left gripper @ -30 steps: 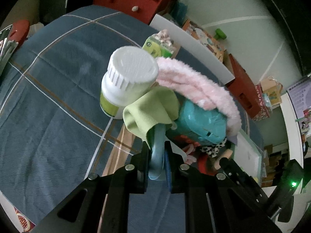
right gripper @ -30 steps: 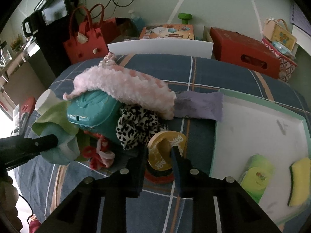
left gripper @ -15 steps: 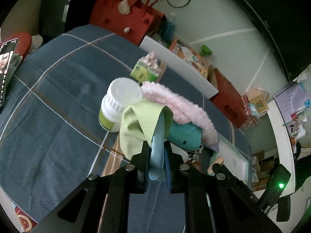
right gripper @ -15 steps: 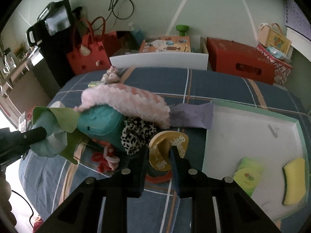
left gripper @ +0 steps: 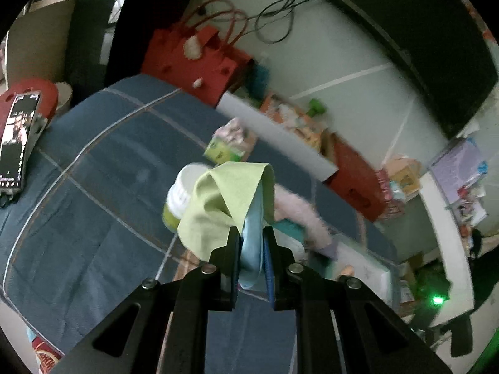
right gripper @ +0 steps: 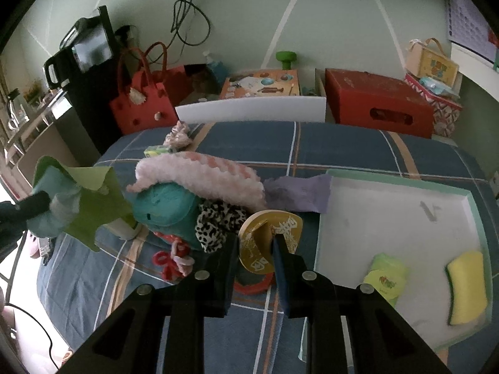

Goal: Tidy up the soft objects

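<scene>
My left gripper (left gripper: 252, 233) is shut on a green and light-blue cloth (left gripper: 230, 196) and holds it lifted above the blue plaid bed cover (left gripper: 93, 171); the cloth also shows at the left of the right wrist view (right gripper: 81, 205). My right gripper (right gripper: 256, 243) is shut on a gold coin-shaped soft toy (right gripper: 268, 237), held just above the cover. A pile lies in the middle: a pink fluffy item (right gripper: 202, 174), a teal pouch (right gripper: 165, 208), a leopard scrunchie (right gripper: 218, 221), a purple cloth (right gripper: 299, 193) and a red-pink string piece (right gripper: 171, 258).
A white tray (right gripper: 374, 212) at the right holds a green packet (right gripper: 386, 275) and a yellow sponge (right gripper: 466, 286). A white-capped jar (left gripper: 181, 196) and a green tissue pack (left gripper: 224, 149) stand on the cover. A phone (left gripper: 18, 143) lies at the left edge. Red bags stand behind.
My left gripper has risen and pulled back with the cloth, lifting it clear of the pile. My right gripper has also lifted slightly with the gold toy.
</scene>
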The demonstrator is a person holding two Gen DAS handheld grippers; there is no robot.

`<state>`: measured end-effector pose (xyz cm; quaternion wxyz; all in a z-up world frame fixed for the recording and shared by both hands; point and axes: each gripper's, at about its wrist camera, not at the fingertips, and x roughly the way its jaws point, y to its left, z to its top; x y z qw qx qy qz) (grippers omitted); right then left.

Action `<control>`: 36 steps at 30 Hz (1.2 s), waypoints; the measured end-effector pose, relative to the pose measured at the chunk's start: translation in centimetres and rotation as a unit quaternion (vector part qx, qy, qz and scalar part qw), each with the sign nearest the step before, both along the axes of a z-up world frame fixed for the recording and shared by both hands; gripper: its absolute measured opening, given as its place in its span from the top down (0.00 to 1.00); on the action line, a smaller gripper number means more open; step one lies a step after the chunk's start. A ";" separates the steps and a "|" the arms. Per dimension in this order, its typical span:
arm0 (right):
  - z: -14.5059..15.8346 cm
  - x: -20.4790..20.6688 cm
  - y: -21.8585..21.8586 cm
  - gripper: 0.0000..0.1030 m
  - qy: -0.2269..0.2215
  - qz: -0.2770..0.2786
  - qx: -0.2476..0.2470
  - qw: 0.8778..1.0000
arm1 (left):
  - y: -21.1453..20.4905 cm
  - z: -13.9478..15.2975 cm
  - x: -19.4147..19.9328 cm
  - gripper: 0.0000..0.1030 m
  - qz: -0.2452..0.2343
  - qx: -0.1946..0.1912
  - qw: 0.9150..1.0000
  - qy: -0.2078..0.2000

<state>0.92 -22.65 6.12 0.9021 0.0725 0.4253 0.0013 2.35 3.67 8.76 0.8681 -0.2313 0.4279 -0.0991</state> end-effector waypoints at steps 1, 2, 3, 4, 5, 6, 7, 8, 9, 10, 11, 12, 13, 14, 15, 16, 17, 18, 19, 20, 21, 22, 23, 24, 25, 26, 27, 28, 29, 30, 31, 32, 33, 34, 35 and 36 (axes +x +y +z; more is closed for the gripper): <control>-0.1 0.0 0.0 0.77 0.002 -0.001 0.000 1.000 | -0.2 -1.4 0.8 0.86 -0.001 -0.001 1.000 0.026; -0.2 0.0 0.0 0.77 0.004 -0.001 0.001 1.000 | -0.2 -2.5 1.2 0.86 -0.004 -0.008 0.999 0.045; -0.2 0.0 -0.1 0.77 0.005 -0.001 0.001 1.000 | -0.3 -3.5 1.6 0.86 -0.008 -0.017 0.998 0.063; -0.2 0.0 -0.1 0.77 0.005 -0.002 0.001 1.000 | -0.4 -4.5 2.0 0.86 -0.014 -0.031 0.996 0.082; -0.3 0.0 -0.1 0.77 0.006 -0.002 0.001 1.000 | -0.5 -5.2 2.2 0.86 -0.019 -0.039 0.995 0.092; -0.3 0.0 -0.2 0.77 0.008 -0.003 0.002 1.000 | -0.8 -5.5 2.3 0.86 -0.023 -0.039 0.994 0.097; -0.4 0.0 -0.3 0.77 0.009 -0.004 0.001 1.000 | -1.1 -5.8 2.4 0.86 -0.025 -0.032 0.994 0.099; -0.5 0.1 -0.3 0.77 0.012 -0.006 0.000 1.000 | -1.4 -5.9 2.4 0.86 -0.027 -0.027 0.994 0.101; -0.6 0.2 -0.4 0.77 0.015 -0.007 0.000 1.000 | -1.6 -6.1 2.4 0.86 -0.029 -0.024 0.994 0.103; -0.7 0.2 -0.5 0.77 0.018 -0.009 0.000 1.000 | -1.9 -6.4 2.5 0.86 -0.031 -0.023 0.993 0.109; -0.9 0.2 -0.6 0.77 0.022 -0.012 0.002 1.000 | -2.1 -6.5 2.5 0.86 -0.032 -0.021 0.993 0.113; -1.0 0.3 -0.7 0.77 0.025 -0.013 0.002 1.000 | -2.3 -6.9 2.6 0.86 -0.034 -0.017 0.992 0.119; -1.1 0.3 -0.9 0.77 0.028 -0.015 0.001 0.999 | -2.5 -7.1 2.6 0.86 -0.035 -0.017 0.992 0.123; -1.2 0.3 -1.0 0.77 0.030 -0.017 -0.001 0.999 | -2.7 -7.3 2.5 0.86 -0.038 -0.015 0.991 0.126; -1.2 0.2 -1.1 0.77 0.032 -0.019 -0.002 0.999 | -2.9 -7.5 2.3 0.86 -0.040 -0.012 0.991 0.128; -1.3 0.2 -1.3 0.77 0.033 -0.020 0.000 0.999 | -3.2 -7.8 2.0 0.86 -0.044 -0.005 0.990 0.132; -1.2 0.1 -1.6 0.77 0.033 -0.023 0.002 0.999 | -3.4 -8.1 1.7 0.86 -0.048 -0.001 0.990 0.136; -1.1 0.0 -1.7 0.77 0.032 -0.025 0.001 0.999 | -3.4 -8.3 1.3 0.86 -0.052 0.002 0.989 0.139; -1.0 0.0 -1.8 0.77 0.031 -0.027 0.000 0.999 | -3.7 -8.7 1.0 0.86 -0.057 0.004 0.988 0.146; -0.9 -0.1 -2.1 0.77 0.029 -0.031 -0.003 0.999 | -3.9 -9.2 0.7 0.86 -0.063 0.003 0.986 0.154; -0.8 -0.2 -2.2 0.77 0.028 -0.033 -0.005 0.999 | -4.1 -9.5 0.5 0.86 -0.067 0.003 0.985 0.160; -0.7 -0.3 -2.4 0.77 0.026 -0.036 -0.005 0.999 | -4.4 -10.0 0.2 0.86 -0.073 0.007 0.983 0.168; -0.6 -0.4 -2.7 0.77 0.026 -0.039 -0.004 0.999 | -4.6 -10.2 0.0 0.86 -0.076 0.012 0.982 0.171; -0.5 -0.4 -3.0 0.77 0.025 -0.042 -0.001 0.999 | -5.0 -10.4 -0.3 0.86 -0.080 0.020 0.981 0.174; -0.4 -0.5 -3.3 0.77 0.024 -0.046 0.003 0.999 | -5.3 -10.6 -0.5 0.86 -0.084 0.028 0.980 0.175; -0.3 -0.6 -3.6 0.77 0.022 -0.049 0.005 0.999 | -5.4 -10.6 -0.7 0.86 -0.088 0.033 0.980 0.176; -0.2 -0.6 -3.8 0.77 0.021 -0.052 0.006 0.998 | -5.7 -10.7 -0.9 0.86 -0.093 0.036 0.979 0.177; -0.2 -0.7 -4.0 0.77 0.020 -0.054 0.006 0.998 | -5.9 -10.7 -1.1 0.86 -0.099 0.035 0.978 0.179; -0.1 -0.7 -4.2 0.77 0.019 -0.056 0.007 0.998 | -6.0 -10.7 -1.2 0.86 -0.102 0.032 0.978 0.179; 0.0 -0.7 -4.4 0.77 0.017 -0.058 0.010 0.998 | -6.1 -10.6 -1.3 0.86 -0.103 0.031 0.978 0.180; 0.1 -0.8 -4.6 0.77 0.016 -0.059 0.013 0.998 | -6.0 -10.5 -1.6 0.86 -0.104 0.032 0.978 0.177; 0.2 -0.8 -4.7 0.77 0.015 -0.061 0.015 0.998 | -6.2 -10.4 -1.6 0.86 -0.104 0.036 0.979 0.174; 0.2 -0.8 -4.8 0.77 0.014 -0.062 0.016 0.998 | -6.3 -10.1 -1.7 0.86 -0.105 0.038 0.979 0.171; 0.2 -0.8 -4.8 0.77 0.014 -0.063 0.017 0.998 | -6.4 -9.8 -1.8 0.86 -0.109 0.037 0.979 0.169; 0.2 -0.8 -5.0 0.77 0.014 -0.064 0.018 0.998 | -6.6 -9.6 -1.9 0.86 -0.113 0.035 0.979 0.166; 0.3 -0.8 -5.0 0.77 0.013 -0.065 0.019 0.998 | -6.7 -9.5 -1.9 0.86 -0.117 0.032 0.979 0.164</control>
